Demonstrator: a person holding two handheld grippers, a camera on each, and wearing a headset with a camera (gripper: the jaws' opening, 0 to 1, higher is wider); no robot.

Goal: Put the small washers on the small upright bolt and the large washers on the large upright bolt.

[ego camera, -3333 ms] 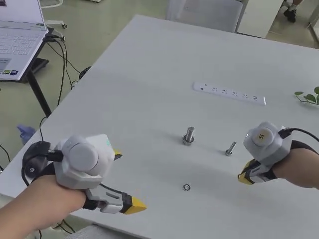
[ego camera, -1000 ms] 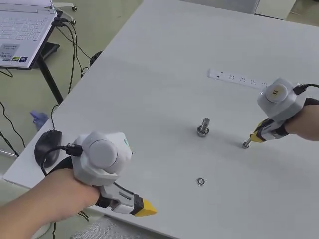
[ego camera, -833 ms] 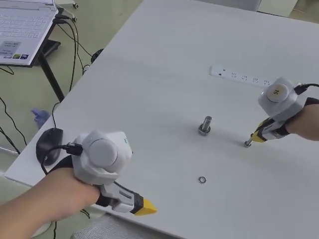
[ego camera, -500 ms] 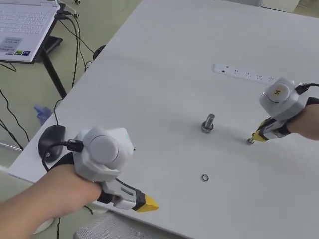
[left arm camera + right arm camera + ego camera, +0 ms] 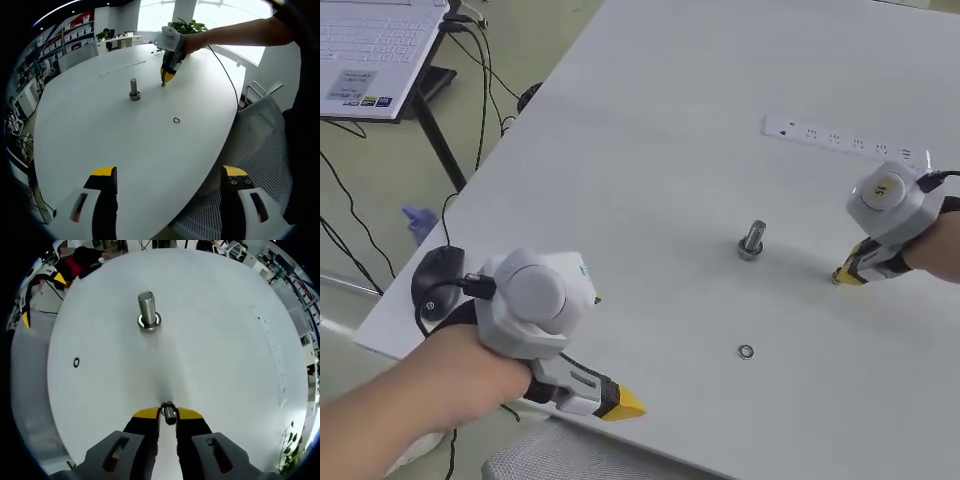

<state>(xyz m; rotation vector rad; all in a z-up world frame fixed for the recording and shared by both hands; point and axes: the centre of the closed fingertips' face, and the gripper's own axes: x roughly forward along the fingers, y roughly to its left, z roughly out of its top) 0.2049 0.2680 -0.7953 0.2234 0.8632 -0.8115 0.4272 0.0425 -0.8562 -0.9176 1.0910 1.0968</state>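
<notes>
- Right gripper (image 5: pixel 168 414): 2 jaws closed on the small bolt (image 5: pixel 168 410), down at the table surface, to the right of the large bolt (image 5: pixel 752 241) in the head view.
- Small bolt: long axis looks near vertical in the left gripper view.
- Large bolt: upright, shank up.
- 1 loose washer (image 5: pixel 746 351): flat on the white table (image 5: pixel 650 150).
- Left gripper (image 5: pixel 167 180): wide open, empty, at the near edge.
- Risk: a sideways pull or uneven release would likely topple the small bolt.

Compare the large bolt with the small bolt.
The large bolt is thicker and taller than the small bolt. The large bolt stands free; the small bolt sits between the jaws of the right gripper. Both are upright metal bolts on the white table.
</notes>
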